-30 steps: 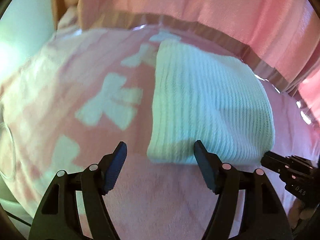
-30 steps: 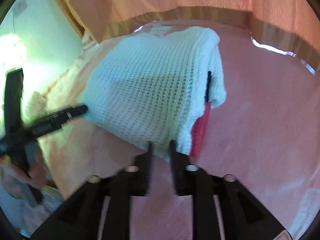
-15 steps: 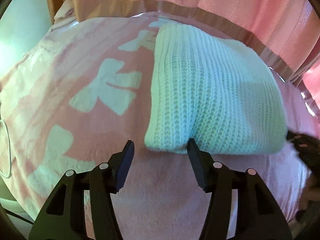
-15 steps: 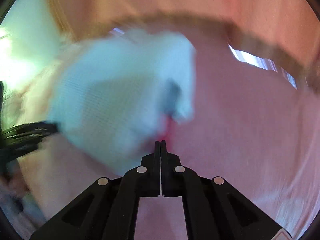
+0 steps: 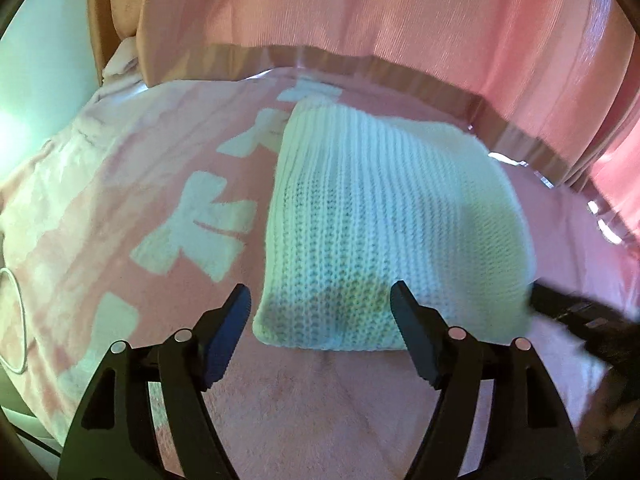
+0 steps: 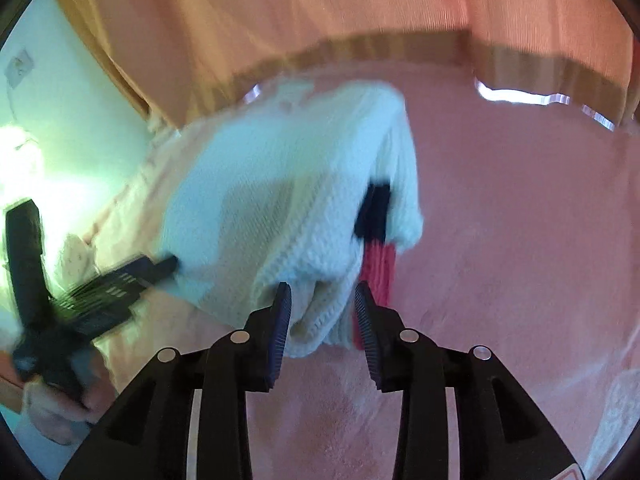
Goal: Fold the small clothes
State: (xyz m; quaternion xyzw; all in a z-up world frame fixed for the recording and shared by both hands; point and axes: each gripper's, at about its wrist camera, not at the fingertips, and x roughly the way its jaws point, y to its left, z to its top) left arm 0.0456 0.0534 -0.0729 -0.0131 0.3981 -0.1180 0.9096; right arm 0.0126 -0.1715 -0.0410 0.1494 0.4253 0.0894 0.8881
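A folded white knit sweater (image 5: 380,220) lies on a pink blanket with white bows (image 5: 160,184). My left gripper (image 5: 320,316) is at its near edge; the jaws are opening, and that edge lies between them with no pad pressing on it. In the right wrist view the sweater (image 6: 280,184) shows a red and black striped part (image 6: 376,248) under its right fold. My right gripper (image 6: 322,296) is also opening, its jaws on either side of the sweater's near corner without pinching it. The left gripper (image 6: 100,288), held by a hand (image 6: 52,412), touches the sweater's left edge.
A pink-orange curtain (image 5: 360,8) hangs close behind the bed, its hem at the far edge. A thin white cable loop (image 5: 12,320) lies at the blanket's left rim. A pale wall (image 6: 60,100) stands to the left. Bare pink cover (image 6: 520,240) spreads right of the sweater.
The right gripper shut fully half a second ago and has opened again around the sweater's corner. The left jaws narrowed, then widened. The sweater lies slightly farther from the left gripper.
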